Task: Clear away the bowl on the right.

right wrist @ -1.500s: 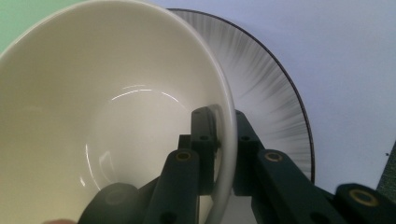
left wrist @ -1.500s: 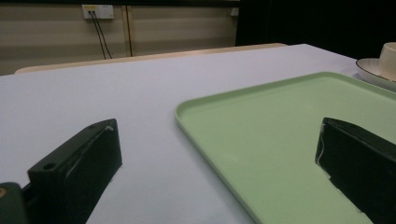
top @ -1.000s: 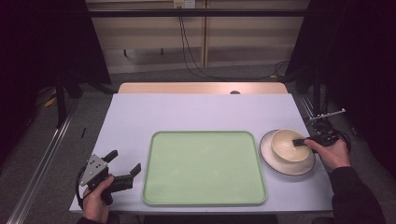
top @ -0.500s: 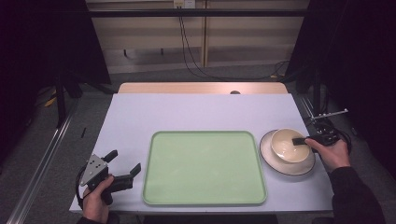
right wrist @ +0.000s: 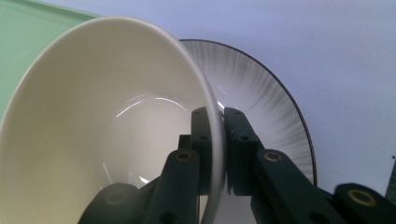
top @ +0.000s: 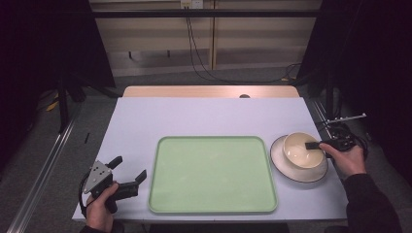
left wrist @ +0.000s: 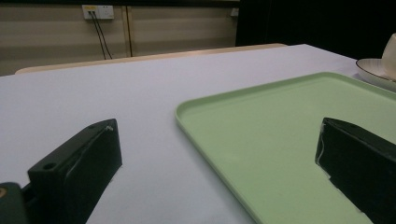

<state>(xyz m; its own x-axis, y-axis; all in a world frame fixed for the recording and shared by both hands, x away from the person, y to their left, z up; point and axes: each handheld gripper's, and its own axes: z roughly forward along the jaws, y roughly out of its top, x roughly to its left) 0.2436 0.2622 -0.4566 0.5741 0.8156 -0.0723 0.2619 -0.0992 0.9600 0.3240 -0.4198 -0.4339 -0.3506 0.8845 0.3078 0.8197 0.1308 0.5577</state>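
Observation:
A cream bowl sits on a white plate with a dark rim at the table's right side. My right gripper is shut on the bowl's right rim. In the right gripper view one jaw lies inside the bowl and the other outside, over the plate. A light green tray lies in the middle of the table. My left gripper rests open at the front left, just left of the tray, with nothing between its jaws.
The pale table has free room behind the tray and on its left half. Cables hang behind the table's far edge. A wall socket is in the left gripper view.
The bowl has lifted and shifted slightly in my right gripper's hold. The left gripper has not moved.

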